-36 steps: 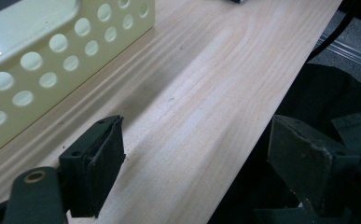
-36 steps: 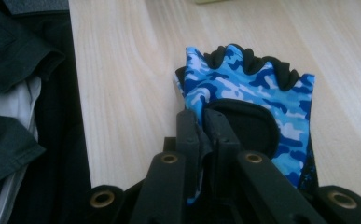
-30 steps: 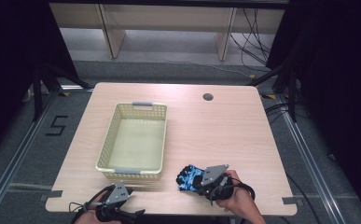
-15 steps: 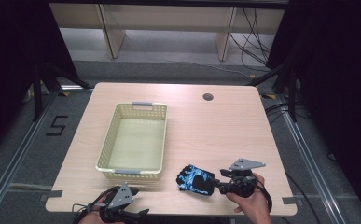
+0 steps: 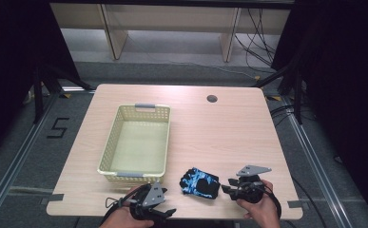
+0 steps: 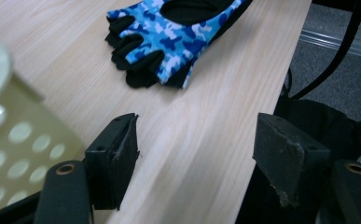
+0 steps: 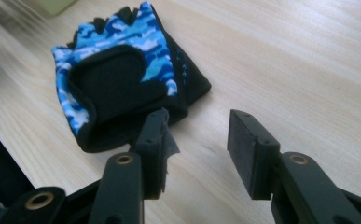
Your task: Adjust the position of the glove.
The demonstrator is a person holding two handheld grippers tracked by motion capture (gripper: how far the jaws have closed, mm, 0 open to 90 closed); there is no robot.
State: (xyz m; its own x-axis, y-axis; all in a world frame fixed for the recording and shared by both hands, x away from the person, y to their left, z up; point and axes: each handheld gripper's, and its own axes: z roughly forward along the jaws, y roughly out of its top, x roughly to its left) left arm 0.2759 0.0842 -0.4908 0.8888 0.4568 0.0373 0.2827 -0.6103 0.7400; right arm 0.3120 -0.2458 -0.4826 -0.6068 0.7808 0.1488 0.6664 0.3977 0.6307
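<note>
A blue camouflage fingerless glove (image 5: 199, 182) with black palm patches lies flat on the wooden table (image 5: 219, 128) near its front edge. My right gripper (image 5: 227, 186) sits just right of it, open, with nothing between its jaws; in the right gripper view the glove (image 7: 122, 79) lies just beyond the left fingertip. My left gripper (image 5: 168, 211) rests at the front edge, left of and nearer than the glove, open and empty. In the left gripper view the glove (image 6: 169, 37) lies a short way ahead, with its finger stubs turned toward the gripper.
A pale yellow perforated basket (image 5: 136, 145) with grey handles stands empty at the left of the table; its corner (image 6: 15, 140) is close to my left gripper. A round cable hole (image 5: 212, 99) is at the back. The table edge (image 6: 281, 93) drops off to the right.
The right gripper has drawn back to the right, off the glove, and the glove now lies free on the table. The left gripper has barely moved.
</note>
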